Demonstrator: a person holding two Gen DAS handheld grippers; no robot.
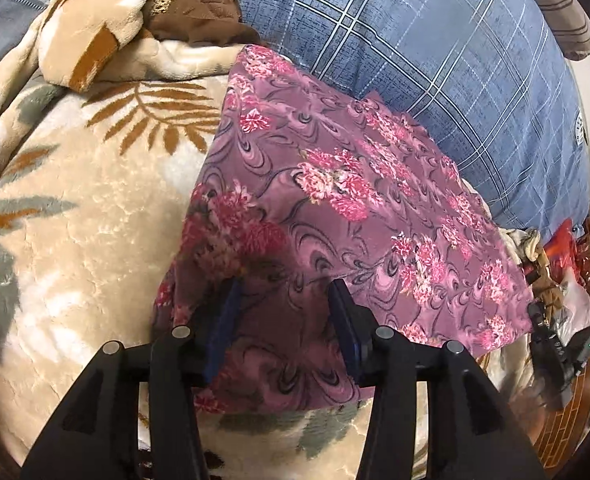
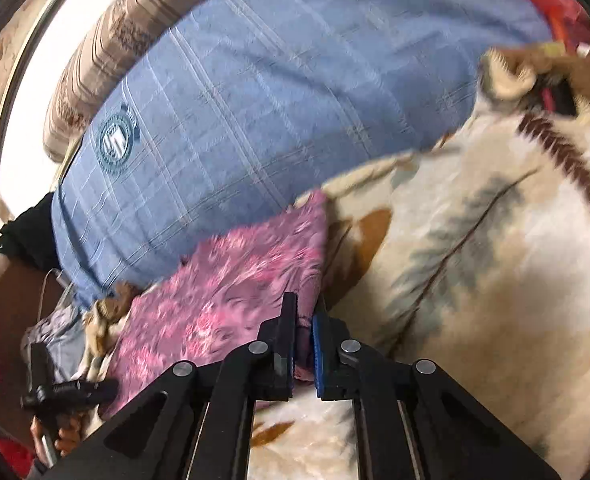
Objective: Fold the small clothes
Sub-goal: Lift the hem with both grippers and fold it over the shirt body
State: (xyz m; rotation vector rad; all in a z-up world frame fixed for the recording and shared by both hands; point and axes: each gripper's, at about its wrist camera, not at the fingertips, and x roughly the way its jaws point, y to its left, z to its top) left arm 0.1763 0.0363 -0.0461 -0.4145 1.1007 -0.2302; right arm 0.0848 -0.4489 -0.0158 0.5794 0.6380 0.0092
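Leaf-print blanket (image 1: 75, 240) under floral cloth (image 1: 335, 200)

A cream leaf-print blanket (image 1: 75, 240) covers the bed beside a blue plaid pillow (image 1: 435, 60).

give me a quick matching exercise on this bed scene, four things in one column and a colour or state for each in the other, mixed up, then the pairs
Things:
1. left gripper
2. right gripper
3. floral cloth
4. plaid pillow

Colour or state:
A. blue with pale crossing lines and a round badge
B. jaws nearly closed on the cloth's edge
C. purple with pink flowers, lying on the leaf-print blanket
D. jaws spread wide over the cloth's near corner

Pairs: 1-D, 2-B, 3-C, 4-A
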